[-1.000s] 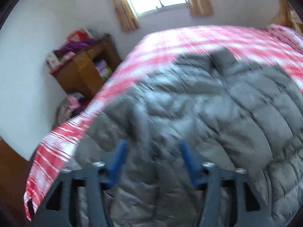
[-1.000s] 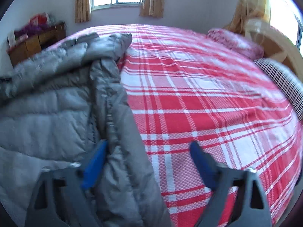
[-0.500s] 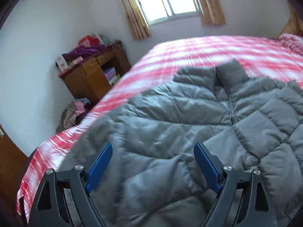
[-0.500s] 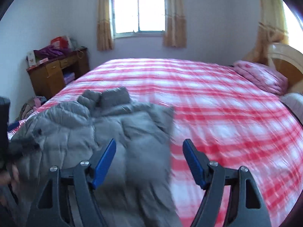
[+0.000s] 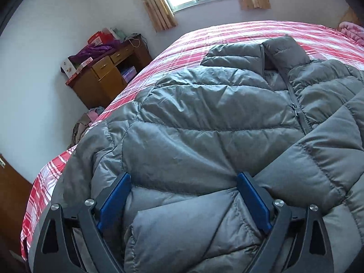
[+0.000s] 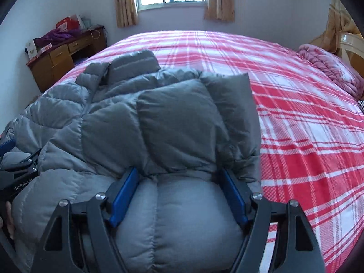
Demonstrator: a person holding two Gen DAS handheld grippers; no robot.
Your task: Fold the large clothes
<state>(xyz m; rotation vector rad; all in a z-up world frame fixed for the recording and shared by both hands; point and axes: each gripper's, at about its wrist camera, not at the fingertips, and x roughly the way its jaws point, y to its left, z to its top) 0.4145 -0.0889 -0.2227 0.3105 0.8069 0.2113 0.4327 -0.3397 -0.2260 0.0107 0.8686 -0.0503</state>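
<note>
Grey jacket (image 5: 204, 118): a quilted puffer lying face up on the bed, collar toward the window, zip partly closed, one sleeve folded across its front.
Desk (image 5: 102, 77): wooden, against the wall left of the bed, piled with boxes and purple cloth.
Left gripper (image 5: 183, 182): blue pads spread wide over the jacket's lower front; its jaws have just been opening, padding lies between them, the pads not pressing it.
Right gripper (image 6: 178, 179): blue pads set wide, a puffed fold of the jacket bulging between them; whether they press on it I cannot tell.
Bed sheet (image 6: 295, 118): red and white check, bare to the right of the jacket.
Pink blanket (image 6: 327, 66): bunched at the far right, by the headboard.
</note>
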